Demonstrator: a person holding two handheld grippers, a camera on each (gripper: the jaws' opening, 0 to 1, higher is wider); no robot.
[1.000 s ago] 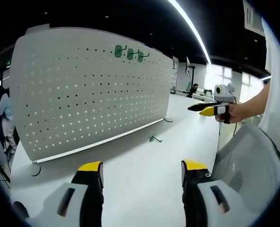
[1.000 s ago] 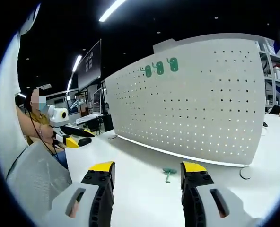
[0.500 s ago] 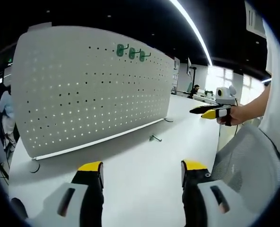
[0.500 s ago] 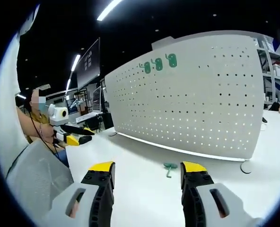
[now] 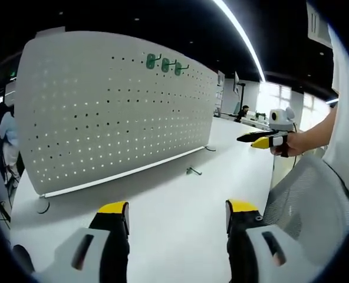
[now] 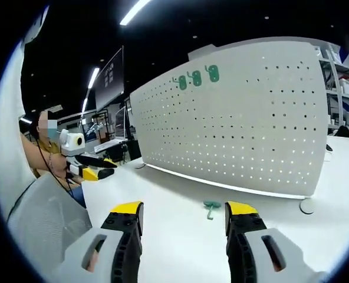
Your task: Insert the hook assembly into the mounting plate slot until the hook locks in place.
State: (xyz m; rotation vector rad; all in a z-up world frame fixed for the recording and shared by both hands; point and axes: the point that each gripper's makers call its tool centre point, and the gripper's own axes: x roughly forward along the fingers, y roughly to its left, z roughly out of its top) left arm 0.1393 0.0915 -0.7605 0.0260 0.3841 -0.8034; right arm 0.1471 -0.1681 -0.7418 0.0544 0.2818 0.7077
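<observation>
In the left gripper view your left claw (image 5: 177,212) stands wide and holds nothing, and the loose hook (image 5: 193,171) lies flat on the worktop (image 5: 180,194) ahead of it, before the upright pegboard (image 5: 104,112). In the right gripper view your right claw (image 6: 183,212) also gapes wide and empty; the hook (image 6: 210,207) lies just beyond, between its tips, long axis running toward you, three more hooks (image 6: 196,77) hanging high on the board.

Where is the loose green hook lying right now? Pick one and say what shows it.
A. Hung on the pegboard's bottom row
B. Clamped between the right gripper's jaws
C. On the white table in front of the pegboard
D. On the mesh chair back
C: the loose green hook lies flat on the white table just ahead of the open right gripper, below the pegboard, touching neither.
</observation>
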